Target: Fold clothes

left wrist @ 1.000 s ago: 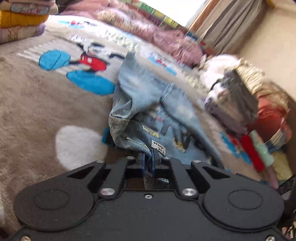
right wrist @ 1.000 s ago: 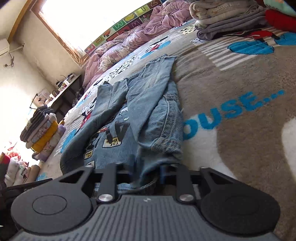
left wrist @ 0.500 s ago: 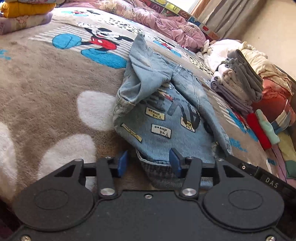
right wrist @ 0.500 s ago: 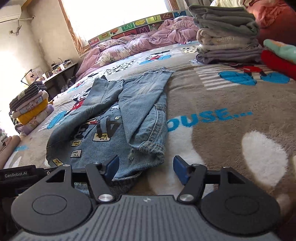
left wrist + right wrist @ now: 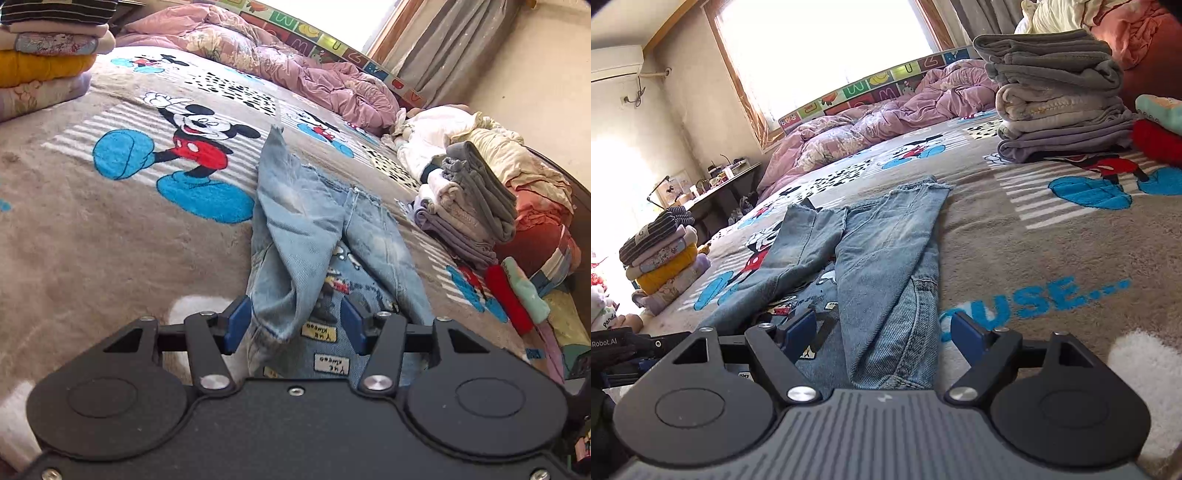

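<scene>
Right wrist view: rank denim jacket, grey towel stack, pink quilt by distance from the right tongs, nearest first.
1. Denim jacket, directly between the open right tongs.
2. Grey towel stack, ahead on the right.
3. Pink quilt, farthest, under the window.

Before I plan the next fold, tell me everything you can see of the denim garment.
The denim garment is light, faded blue with frayed ends and cartoon patches on its body. It lies flat on the brown cartoon blanket, its two long parts folded lengthwise over the patched panel. Both grippers, left gripper and right gripper, are open around its near edge, not gripping.
</scene>
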`<action>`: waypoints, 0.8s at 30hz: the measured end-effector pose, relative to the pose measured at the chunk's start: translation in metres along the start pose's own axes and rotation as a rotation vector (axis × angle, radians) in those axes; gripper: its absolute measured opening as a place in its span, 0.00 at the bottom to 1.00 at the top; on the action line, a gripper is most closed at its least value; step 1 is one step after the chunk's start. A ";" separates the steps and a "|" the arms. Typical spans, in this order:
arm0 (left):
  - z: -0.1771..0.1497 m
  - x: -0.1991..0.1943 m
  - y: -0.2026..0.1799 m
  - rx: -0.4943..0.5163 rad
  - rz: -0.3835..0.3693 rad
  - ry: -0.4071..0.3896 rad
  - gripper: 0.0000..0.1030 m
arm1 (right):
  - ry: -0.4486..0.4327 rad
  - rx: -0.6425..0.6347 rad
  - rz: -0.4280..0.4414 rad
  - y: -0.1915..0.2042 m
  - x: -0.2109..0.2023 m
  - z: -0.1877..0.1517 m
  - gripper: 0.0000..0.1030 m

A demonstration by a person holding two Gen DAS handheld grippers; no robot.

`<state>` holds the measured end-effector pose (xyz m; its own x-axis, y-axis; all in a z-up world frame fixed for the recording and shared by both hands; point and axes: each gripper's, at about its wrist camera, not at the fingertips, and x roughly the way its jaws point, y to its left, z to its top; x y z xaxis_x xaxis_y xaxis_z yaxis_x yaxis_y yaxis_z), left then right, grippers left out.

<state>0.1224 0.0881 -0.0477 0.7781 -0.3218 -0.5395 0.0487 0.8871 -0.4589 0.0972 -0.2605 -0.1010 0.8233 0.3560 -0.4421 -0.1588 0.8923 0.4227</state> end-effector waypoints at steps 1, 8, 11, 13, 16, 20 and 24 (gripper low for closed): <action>0.011 0.001 0.001 0.003 -0.016 0.000 0.51 | 0.010 0.009 0.015 -0.001 0.004 0.001 0.78; 0.085 0.060 -0.001 0.103 0.046 0.027 0.50 | 0.083 0.006 0.025 0.000 0.029 -0.002 0.80; 0.106 0.098 -0.001 0.134 0.067 0.045 0.50 | 0.096 -0.052 0.003 0.006 0.034 -0.008 0.81; 0.116 0.125 -0.001 0.143 0.087 0.057 0.50 | 0.099 -0.097 -0.009 0.011 0.037 -0.012 0.86; 0.125 0.156 0.001 0.156 0.133 0.068 0.47 | 0.103 -0.164 -0.026 0.019 0.042 -0.018 0.93; 0.136 0.186 0.005 0.189 0.173 0.071 0.34 | 0.105 -0.190 -0.029 0.021 0.045 -0.019 0.97; 0.135 0.195 0.000 0.260 0.204 0.067 0.02 | 0.106 -0.199 -0.025 0.021 0.047 -0.019 1.00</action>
<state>0.3585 0.0697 -0.0576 0.7457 -0.1427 -0.6508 0.0612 0.9873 -0.1464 0.1224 -0.2193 -0.1281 0.7680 0.3510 -0.5358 -0.2523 0.9346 0.2507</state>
